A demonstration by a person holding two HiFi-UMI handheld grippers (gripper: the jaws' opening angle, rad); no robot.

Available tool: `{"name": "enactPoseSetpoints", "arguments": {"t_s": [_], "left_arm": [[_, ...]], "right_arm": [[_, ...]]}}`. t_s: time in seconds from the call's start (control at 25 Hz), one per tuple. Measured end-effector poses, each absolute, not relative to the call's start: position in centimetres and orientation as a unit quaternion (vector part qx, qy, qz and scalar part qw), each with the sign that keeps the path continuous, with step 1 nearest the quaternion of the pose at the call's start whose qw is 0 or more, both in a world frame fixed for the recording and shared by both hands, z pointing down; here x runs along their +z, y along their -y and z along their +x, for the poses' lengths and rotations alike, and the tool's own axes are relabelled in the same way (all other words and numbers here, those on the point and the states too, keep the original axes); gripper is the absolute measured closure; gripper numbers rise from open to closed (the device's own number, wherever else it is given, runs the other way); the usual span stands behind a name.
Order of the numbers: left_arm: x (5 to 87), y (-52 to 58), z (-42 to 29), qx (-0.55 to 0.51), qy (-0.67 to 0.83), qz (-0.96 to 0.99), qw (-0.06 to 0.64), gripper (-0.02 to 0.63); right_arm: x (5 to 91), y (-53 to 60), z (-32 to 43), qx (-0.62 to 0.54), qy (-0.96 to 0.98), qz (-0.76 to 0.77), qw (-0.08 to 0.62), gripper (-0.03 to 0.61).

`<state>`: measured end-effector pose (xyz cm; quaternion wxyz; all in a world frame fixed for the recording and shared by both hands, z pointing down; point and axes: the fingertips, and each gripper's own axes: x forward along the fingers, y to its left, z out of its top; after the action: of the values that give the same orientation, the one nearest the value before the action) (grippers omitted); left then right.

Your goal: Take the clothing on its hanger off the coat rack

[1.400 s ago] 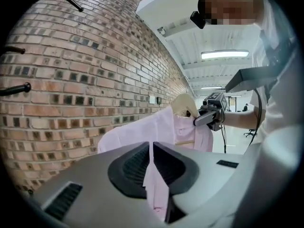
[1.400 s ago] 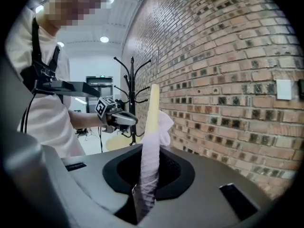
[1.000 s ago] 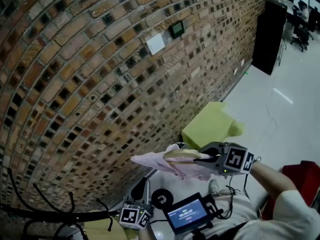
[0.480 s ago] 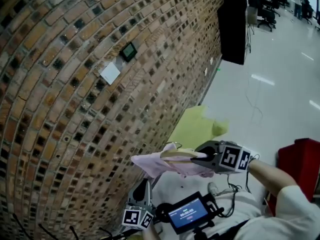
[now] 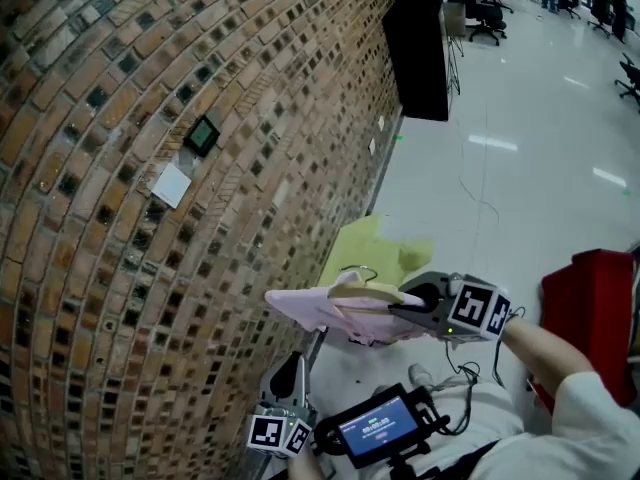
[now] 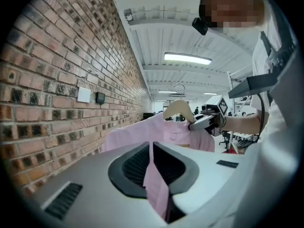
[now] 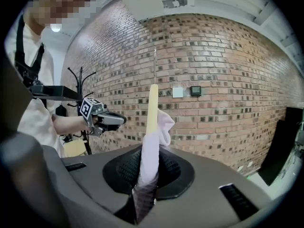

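Note:
A pink garment (image 5: 310, 308) hangs on a pale wooden hanger (image 5: 365, 293), held in the air in front of the brick wall. My right gripper (image 5: 400, 310) is shut on one end of the hanger and the cloth over it, seen close up as hanger (image 7: 152, 108) and pink cloth (image 7: 151, 156) between the jaws. Below it, my left gripper (image 5: 290, 366) points up and is shut on a hanging edge of the garment (image 6: 154, 184). The black coat rack (image 7: 80, 80) stands behind, apart from the garment.
The brick wall (image 5: 150, 268) runs close on the left, with a white plate (image 5: 170, 184) and a dark panel (image 5: 204, 135). A yellow-green object (image 5: 375, 253) lies on the floor, a red one (image 5: 590, 318) at right, a black cabinet (image 5: 420, 43) farther off.
Both grippers have carried the garment and hanger along the wall, away from the coat rack. The rack's black arms have left the head view at lower left.

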<state>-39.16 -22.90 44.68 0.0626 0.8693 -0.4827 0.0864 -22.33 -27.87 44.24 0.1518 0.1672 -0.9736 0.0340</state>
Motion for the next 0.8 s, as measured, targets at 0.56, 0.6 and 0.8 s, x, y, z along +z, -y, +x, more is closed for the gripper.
{"name": "enactPoseSetpoints", "arguments": {"t_s": [0.56, 0.6, 0.8], "left_arm": [[45.1, 32.1, -33.5, 0.095, 0.340, 0.934, 0.053, 0.594], [44.9, 32.8, -33.3, 0.093, 0.330, 0.938, 0.051, 0.594], [44.5, 35.8, -32.9, 0.083, 0.278, 0.956, 0.042, 0.594]], "right_arm": [[44.9, 31.0, -15.4, 0.068, 0.931, 0.318, 0.165, 0.546], [44.7, 31.2, -15.2, 0.067, 0.927, 0.328, 0.165, 0.546], [44.1, 32.6, -14.7, 0.069, 0.905, 0.387, 0.164, 0.546]]}}
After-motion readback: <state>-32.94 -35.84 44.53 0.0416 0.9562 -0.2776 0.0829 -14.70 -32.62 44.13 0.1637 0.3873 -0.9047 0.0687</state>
